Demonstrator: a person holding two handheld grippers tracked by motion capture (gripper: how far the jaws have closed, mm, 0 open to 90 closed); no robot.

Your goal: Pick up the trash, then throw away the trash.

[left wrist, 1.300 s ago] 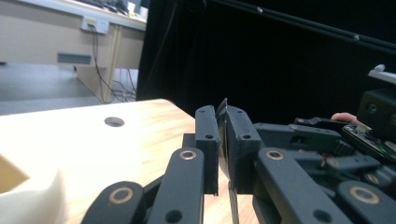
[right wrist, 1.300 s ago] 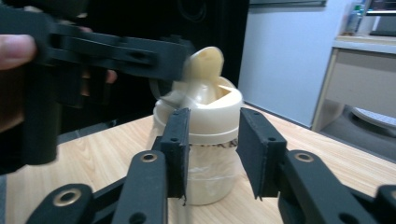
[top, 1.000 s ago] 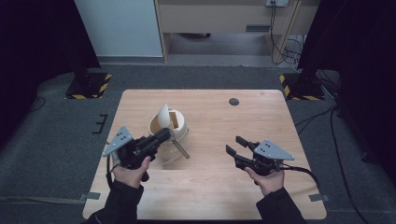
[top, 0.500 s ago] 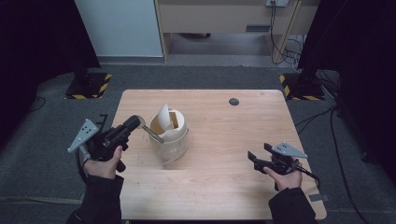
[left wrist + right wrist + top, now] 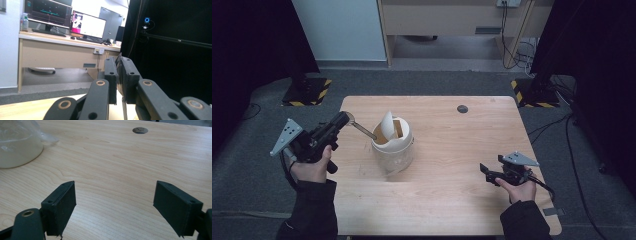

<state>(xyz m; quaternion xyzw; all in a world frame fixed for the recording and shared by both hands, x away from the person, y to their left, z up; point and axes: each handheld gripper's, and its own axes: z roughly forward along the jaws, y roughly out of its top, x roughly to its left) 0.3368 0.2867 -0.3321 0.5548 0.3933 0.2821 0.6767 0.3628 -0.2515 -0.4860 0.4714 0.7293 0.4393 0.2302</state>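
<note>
Your left tool (image 5: 346,119), clenched on the spoon (image 5: 362,130), has swung out left of the cup (image 5: 393,145); your released right tool (image 5: 484,169) has backed away, so stirring looks finished.

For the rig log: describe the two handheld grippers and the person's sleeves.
Both the left gripper and the right gripper are black, with flat rectangular jaws, brass-coloured pivot rings and a grey three-cornered plate on top. A black cable trails from each. The sleeves are dark.
</note>
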